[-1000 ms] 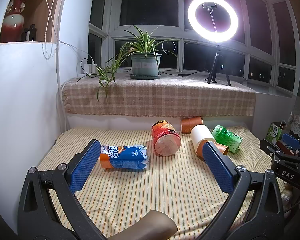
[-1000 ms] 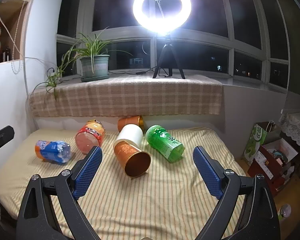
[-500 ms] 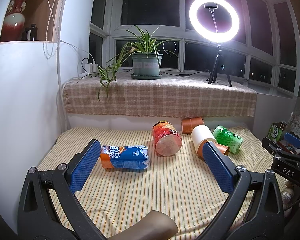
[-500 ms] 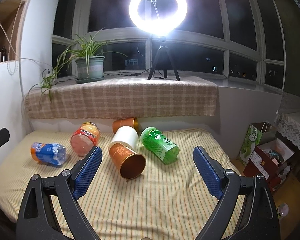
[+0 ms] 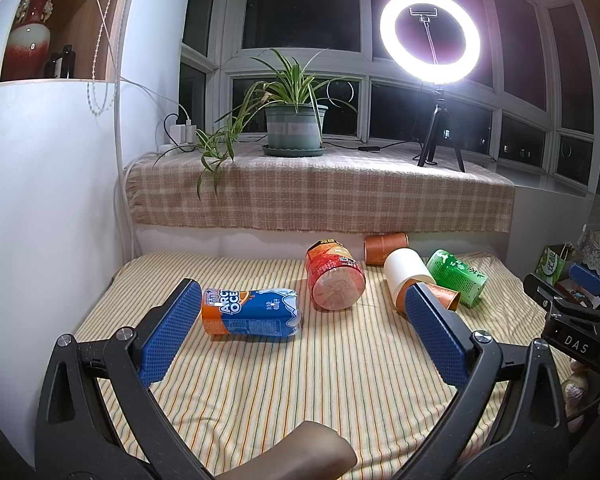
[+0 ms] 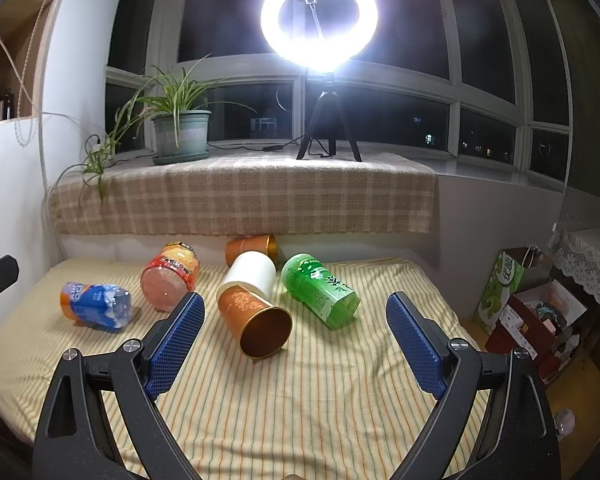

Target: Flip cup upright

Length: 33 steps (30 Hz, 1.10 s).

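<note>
Left gripper [image 5: 302, 332]: my jaws stand wide apart, blue textured pads bare, gripping nothing; I hold them above the yellow striped cloth surface [image 5: 300, 380].
Right gripper [image 6: 296, 340]: my jaws spread wide, nothing between the pads, touching nothing.
Copper-orange metallic cup [image 6: 254, 322]: lying on its side on the cloth, open mouth turned toward my right camera, just ahead of the right gripper's gap.
White cylindrical cup [image 6: 250, 274]: on its side, touching the copper cup's base end.
Green plastic bottle [image 6: 320, 290]: on its side, just beside the copper cup.
Red-orange jar [image 6: 170, 282]: tipped over, left of the white cup.
Blue-and-orange labelled bottle [image 5: 250, 312]: lying flat, ahead of my left gripper's left pad.
Second orange cup [image 6: 252, 248]: on its side at the back wall.
</note>
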Each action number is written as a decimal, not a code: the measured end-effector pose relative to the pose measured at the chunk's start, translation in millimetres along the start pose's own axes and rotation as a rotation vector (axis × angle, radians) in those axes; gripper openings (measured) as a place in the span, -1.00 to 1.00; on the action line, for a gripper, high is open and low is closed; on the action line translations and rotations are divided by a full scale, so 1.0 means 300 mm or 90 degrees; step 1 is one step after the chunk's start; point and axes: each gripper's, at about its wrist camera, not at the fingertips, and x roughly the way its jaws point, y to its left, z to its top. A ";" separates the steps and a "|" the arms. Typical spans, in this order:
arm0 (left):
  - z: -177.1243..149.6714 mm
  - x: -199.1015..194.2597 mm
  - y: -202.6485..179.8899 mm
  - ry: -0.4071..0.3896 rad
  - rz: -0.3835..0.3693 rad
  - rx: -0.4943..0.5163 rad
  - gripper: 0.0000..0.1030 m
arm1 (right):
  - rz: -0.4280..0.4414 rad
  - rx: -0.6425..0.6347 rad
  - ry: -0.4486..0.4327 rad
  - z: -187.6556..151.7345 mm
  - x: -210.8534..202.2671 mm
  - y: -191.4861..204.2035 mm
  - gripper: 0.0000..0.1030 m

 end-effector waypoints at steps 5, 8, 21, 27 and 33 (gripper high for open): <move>0.000 0.000 0.005 0.001 0.000 0.000 1.00 | 0.000 0.000 0.000 -0.002 -0.001 0.002 0.79; 0.000 0.000 0.000 0.000 0.000 -0.001 1.00 | 0.000 -0.001 0.001 -0.001 0.000 0.002 0.79; -0.003 0.004 0.010 0.002 -0.001 -0.002 1.00 | 0.001 -0.002 0.003 -0.002 0.004 0.005 0.79; -0.003 0.005 0.013 0.003 0.000 -0.001 1.00 | 0.006 -0.007 0.007 -0.003 0.020 0.007 0.79; -0.024 0.024 0.048 0.004 0.001 -0.002 1.00 | 0.007 -0.017 0.009 0.012 0.044 0.028 0.79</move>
